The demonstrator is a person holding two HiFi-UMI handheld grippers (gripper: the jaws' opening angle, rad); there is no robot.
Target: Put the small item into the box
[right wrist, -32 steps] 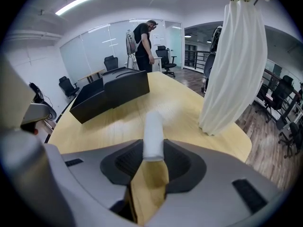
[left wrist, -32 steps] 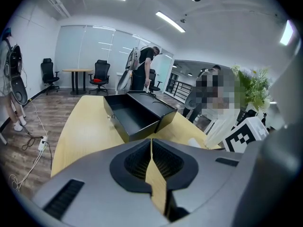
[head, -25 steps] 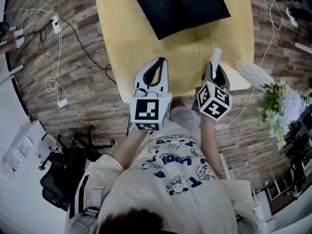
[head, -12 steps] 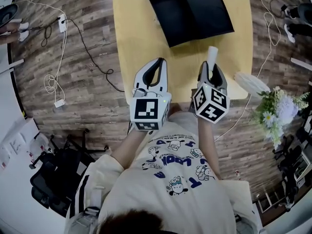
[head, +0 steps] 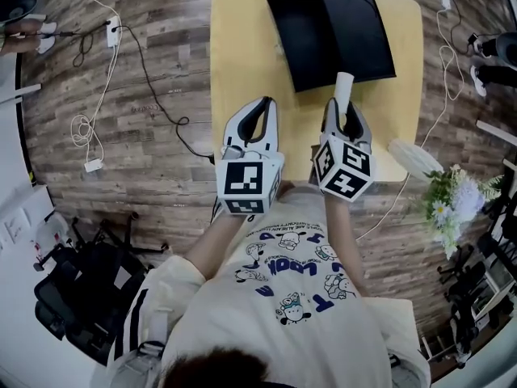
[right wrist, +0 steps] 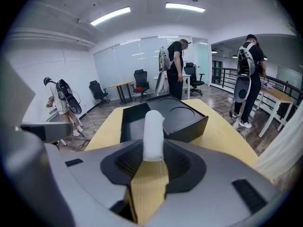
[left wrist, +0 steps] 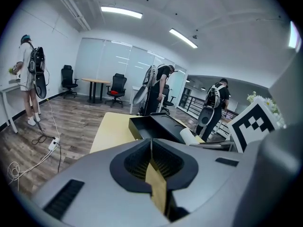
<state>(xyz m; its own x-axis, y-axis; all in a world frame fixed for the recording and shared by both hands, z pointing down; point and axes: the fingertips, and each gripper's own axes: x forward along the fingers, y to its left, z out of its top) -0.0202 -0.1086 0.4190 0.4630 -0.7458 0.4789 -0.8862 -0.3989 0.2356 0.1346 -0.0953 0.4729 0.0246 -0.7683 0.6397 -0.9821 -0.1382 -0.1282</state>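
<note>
floor: wood planks [head: 145, 95] all around, with cables [head: 97, 128] trailing over it on the left, a dark chair [head: 89, 289] at the lower left and a bunch of flowers [head: 452, 204] off to the right

tabletop: yellow [head: 242, 55], pretty bare apart from the box at the far end

box: black [head: 331, 35], lying open as two halves side by side. From the right gripper view the left half is the deep tray and the right half has a round shape pressed into it [right wrist: 163, 112]

left gripper: the left gripper [head: 260, 103] sits over the near edge of the tabletop, well short of the box. Its own view [left wrist: 151, 143] shows the fingers pressed together with nothing between them

right gripper: the right gripper [head: 343, 107] is just beside the left one and a bit closer to the box. Fingers are clamped on the white roll [right wrist: 152, 148]

small item: the white roll [head: 344, 87] is a stubby tube that sticks out past the fingertips and points straight at the box [right wrist: 153, 134]. In the head view its tip just overlaps the box's near edge, so it's not inside yet
</note>
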